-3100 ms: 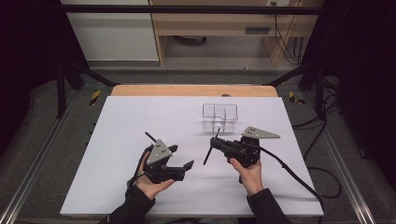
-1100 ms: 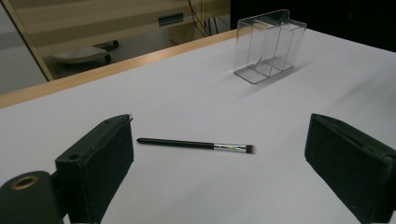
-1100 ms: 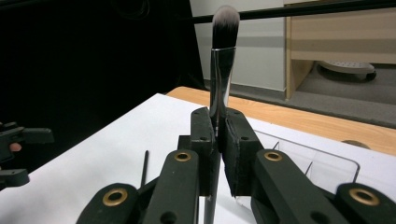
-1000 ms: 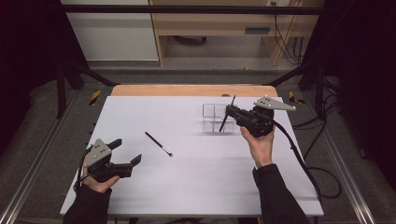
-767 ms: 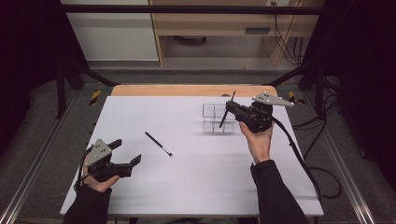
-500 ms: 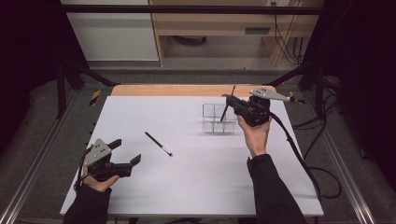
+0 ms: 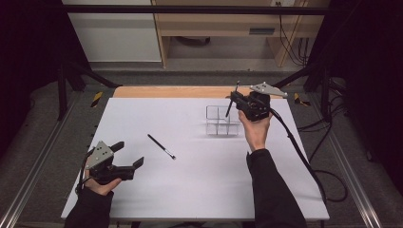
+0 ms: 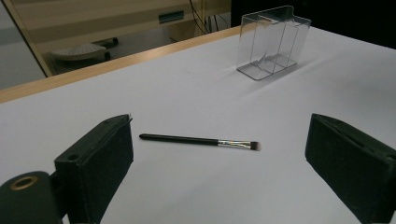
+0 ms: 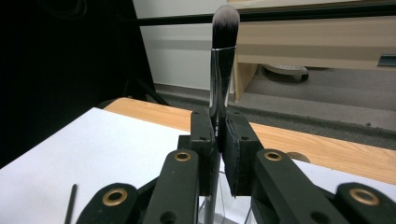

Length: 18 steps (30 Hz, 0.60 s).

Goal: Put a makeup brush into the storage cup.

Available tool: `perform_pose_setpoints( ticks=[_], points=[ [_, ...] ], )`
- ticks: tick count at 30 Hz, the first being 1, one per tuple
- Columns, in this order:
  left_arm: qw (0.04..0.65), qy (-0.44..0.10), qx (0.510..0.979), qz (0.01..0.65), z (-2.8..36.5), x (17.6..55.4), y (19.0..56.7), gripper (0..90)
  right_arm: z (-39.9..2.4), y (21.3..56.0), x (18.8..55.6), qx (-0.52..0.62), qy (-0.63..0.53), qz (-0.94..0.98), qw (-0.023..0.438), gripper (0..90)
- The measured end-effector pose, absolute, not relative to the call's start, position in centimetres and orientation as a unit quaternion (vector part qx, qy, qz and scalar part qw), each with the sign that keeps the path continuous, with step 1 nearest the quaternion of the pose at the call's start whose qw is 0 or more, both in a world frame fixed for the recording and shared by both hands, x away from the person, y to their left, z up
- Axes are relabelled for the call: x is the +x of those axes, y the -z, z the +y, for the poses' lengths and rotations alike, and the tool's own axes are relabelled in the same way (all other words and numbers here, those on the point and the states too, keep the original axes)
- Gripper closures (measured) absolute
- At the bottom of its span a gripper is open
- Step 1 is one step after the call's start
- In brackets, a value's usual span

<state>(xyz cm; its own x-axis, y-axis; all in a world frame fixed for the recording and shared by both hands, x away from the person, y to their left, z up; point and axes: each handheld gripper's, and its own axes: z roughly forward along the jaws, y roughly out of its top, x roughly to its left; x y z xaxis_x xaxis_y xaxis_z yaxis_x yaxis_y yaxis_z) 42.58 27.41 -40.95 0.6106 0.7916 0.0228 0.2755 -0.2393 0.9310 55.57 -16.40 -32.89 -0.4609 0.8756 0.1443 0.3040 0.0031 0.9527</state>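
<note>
The right gripper [image 7: 236,98] is held above the far right part of the white tabletop [image 7: 199,190], over the clear acrylic organizer [image 7: 223,120], which stands upright with its divided compartments near the far edge. Its jaws are clamped tight on a makeup brush [image 9: 222,65]; in the right gripper view the brush stands upright between the pads, silver ferrule and grey-tipped bristle head above them, handle running down below toward the organizer's compartments. Whether the handle's lower end is already inside a compartment cannot be told. The left gripper [image 7: 128,156] rests in the person's hand near the tabletop's near left corner, its jaws spread wide with nothing between them. Beyond it, a second, thinner makeup brush [image 8: 201,140] lies flat on the tabletop, left of centre and well apart from the organizer, its black handle pointing toward the far left and its small bristle tip toward the near right in the high view.
</note>
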Motion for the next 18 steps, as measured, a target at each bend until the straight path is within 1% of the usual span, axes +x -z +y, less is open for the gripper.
perform_pose_setpoints(
  ticks=[18],
  points=[
    [0.503, -0.255, 0.745, 0.357, 27.4, 42.6, 41.0, 7.3, -15.7, 34.1, 57.8, 0.466, -0.537, 0.651, 0.267, 83.1]
  ],
)
